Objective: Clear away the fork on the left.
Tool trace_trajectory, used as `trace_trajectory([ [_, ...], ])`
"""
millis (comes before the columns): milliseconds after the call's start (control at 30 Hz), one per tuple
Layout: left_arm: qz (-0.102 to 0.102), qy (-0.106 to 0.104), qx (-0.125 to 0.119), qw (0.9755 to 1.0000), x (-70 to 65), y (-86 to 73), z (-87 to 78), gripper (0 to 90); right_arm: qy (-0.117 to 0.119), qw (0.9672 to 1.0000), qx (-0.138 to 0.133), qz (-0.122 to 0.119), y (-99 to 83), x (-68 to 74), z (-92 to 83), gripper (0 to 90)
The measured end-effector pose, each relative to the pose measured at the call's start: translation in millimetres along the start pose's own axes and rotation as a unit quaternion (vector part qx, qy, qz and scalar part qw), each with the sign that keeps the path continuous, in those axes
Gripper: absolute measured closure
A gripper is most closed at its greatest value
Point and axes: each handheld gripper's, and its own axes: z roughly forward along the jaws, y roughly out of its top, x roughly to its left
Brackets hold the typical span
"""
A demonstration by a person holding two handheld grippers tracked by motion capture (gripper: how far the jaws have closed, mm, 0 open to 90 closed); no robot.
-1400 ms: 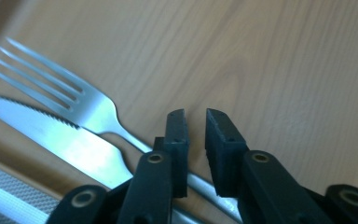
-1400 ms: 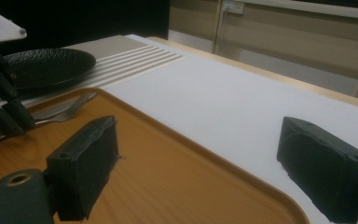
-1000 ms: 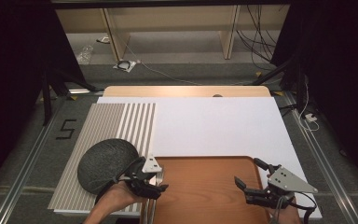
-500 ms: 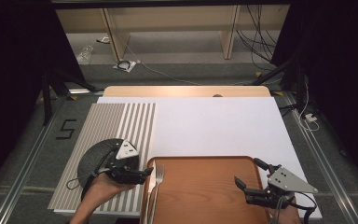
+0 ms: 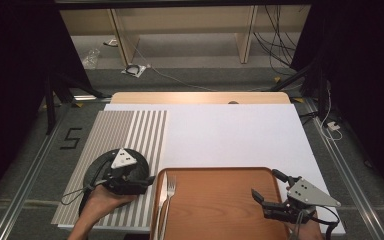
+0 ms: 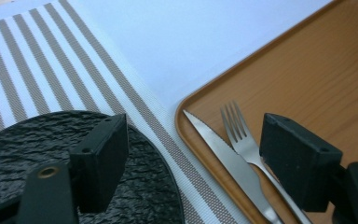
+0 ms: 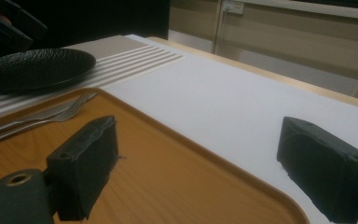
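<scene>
A black textured plate (image 5: 97,167) (image 6: 51,133) lies on the striped placemat (image 5: 130,127). My left gripper (image 5: 149,181) (image 6: 200,158) hovers over the plate's right edge and points at the tray. Its jaws have just been opening, they stand wide, and nothing is between them. A fork (image 5: 171,187) (image 6: 237,133) and a knife (image 5: 162,200) (image 6: 214,142) lie side by side along the left edge of the brown wooden tray (image 5: 220,210) (image 6: 331,70). My right gripper (image 5: 263,183) (image 7: 205,163) is open and empty above the tray's right side.
A white mat (image 5: 230,135) (image 7: 242,102) covers the table behind the tray. The plate (image 7: 37,67) and cutlery (image 7: 65,112) appear far left in the right gripper view. Beyond the table's far edge are a floor with cables and shelf legs.
My left gripper has drawn back to the left from the tray's left edge to above the plate. The fork and knife now lie uncovered in the tray. The right gripper stayed put.
</scene>
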Motion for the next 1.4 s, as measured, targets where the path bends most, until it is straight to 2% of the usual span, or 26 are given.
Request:
trace_trajectory([
  [167, -0.019, 0.014, -0.007, 0.9997, 8.5, -3.8, -4.1, 23.7, 0.000, 1.0000, 0.001, 0.000, 0.1, -0.1, -0.2, 13.4],
  [267, -0.032, 0.015, -0.012, 0.9993, 13.3, -5.9, -7.1, 23.4, 0.000, 1.0000, 0.000, 0.000, 0.0, 0.0, 0.0, 13.4],
  [400, -0.055, 0.016, -0.021, 0.9981, 18.6, -8.5, -11.3, 22.9, 0.000, 1.0000, 0.000, 0.000, -0.1, 0.0, 0.1, 13.4],
  [600, -0.077, 0.023, -0.033, 0.9962, 24.6, -12.0, -16.3, 22.5, 0.000, 1.0000, 0.001, -0.001, -0.2, 0.0, 0.0, 13.4],
  [1033, -0.109, 0.044, -0.049, 0.9919, 31.0, -20.8, -20.3, 21.1, 0.000, 1.0000, 0.001, 0.000, -0.3, -0.4, -0.4, 13.4],
  [1133, -0.116, 0.050, -0.050, 0.9907, 33.6, -24.0, -20.9, 21.1, 0.001, 1.0000, 0.003, 0.000, -0.1, -0.4, -0.8, 13.4],
  [1267, -0.131, 0.061, -0.058, 0.9878, 37.4, -28.2, -23.8, 20.9, 0.001, 1.0000, 0.003, 0.000, -0.1, -0.4, -0.8, 13.4],
  [1400, -0.153, 0.064, -0.066, 0.9840, 40.7, -32.8, -25.5, 20.2, 0.000, 1.0000, 0.002, 0.001, -0.1, -0.4, -0.5, 13.4],
])
